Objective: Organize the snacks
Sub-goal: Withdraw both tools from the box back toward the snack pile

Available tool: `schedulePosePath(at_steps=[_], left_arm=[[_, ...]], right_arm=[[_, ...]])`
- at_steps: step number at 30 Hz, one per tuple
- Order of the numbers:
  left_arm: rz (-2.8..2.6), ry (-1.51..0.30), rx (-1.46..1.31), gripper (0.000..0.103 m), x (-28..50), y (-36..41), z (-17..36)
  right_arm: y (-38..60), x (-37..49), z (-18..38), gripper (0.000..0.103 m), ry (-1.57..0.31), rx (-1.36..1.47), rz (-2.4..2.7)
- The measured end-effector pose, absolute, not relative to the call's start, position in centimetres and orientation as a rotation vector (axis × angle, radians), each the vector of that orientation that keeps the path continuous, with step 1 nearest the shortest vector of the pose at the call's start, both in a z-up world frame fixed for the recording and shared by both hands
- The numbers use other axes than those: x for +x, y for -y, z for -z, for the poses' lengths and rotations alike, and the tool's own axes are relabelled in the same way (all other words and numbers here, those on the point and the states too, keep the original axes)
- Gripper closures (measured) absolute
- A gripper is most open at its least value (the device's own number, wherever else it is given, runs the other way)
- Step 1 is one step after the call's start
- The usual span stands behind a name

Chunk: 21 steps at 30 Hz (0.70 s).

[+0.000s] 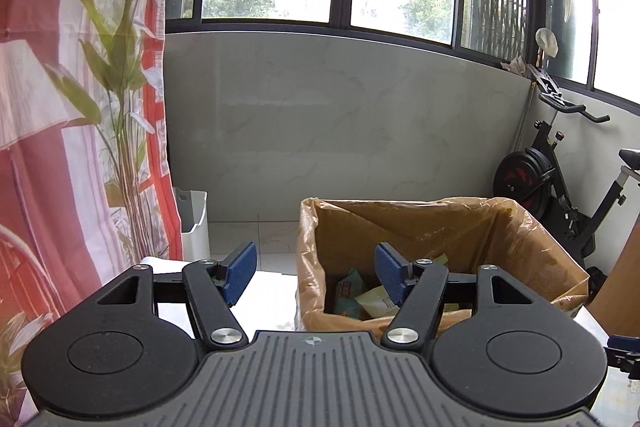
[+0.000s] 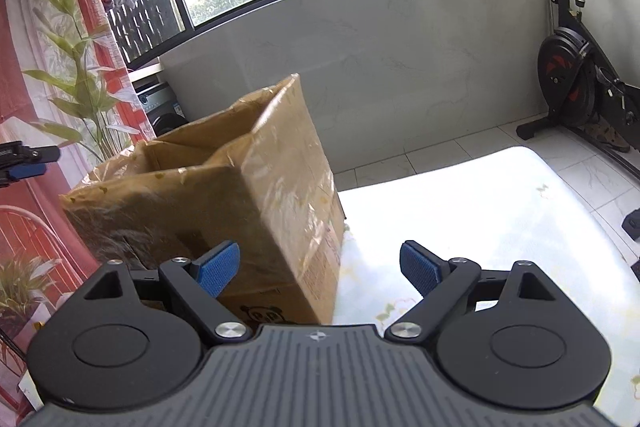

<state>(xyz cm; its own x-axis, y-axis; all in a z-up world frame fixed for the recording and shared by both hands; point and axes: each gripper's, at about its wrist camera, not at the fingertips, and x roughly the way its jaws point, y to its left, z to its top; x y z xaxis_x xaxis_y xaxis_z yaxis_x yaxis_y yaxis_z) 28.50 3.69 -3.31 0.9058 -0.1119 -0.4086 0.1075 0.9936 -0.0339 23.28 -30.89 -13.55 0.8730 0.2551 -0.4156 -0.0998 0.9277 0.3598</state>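
Where the red curtain (image 1: 48, 147) hangs at the far left, a white bin (image 1: 195, 223) stands on the floor beside it; its contents are hidden. Next comes the left gripper (image 1: 315, 273), its 2 blue fingers (image 1: 240, 269) spread apart with nothing between them, over the near rim of a cardboard box (image 1: 520, 251) lined with a plastic bag. Several snack packets (image 1: 360, 297) lie at the box's bottom. Further right, the right gripper (image 2: 320, 273) hovers with fingers wide and empty, beside the box over the pale tabletop (image 2: 480, 211).
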Motion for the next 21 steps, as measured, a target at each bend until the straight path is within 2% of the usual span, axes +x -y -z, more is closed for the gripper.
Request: schedulePosePath(at_steps=[9, 21], left_arm=[[0.101, -0.439, -0.060, 0.035, 23.4, -8.4, 3.2], [0.088, -0.456, -0.047, 0.035, 18.9, -11.6, 3.6]], right_arm=[[32.4, 20.2, 16.5, 0.015, -0.517, 0.425, -0.156], [30.8, 18.7, 14.4, 0.015, -0.467, 0.342, -0.196]])
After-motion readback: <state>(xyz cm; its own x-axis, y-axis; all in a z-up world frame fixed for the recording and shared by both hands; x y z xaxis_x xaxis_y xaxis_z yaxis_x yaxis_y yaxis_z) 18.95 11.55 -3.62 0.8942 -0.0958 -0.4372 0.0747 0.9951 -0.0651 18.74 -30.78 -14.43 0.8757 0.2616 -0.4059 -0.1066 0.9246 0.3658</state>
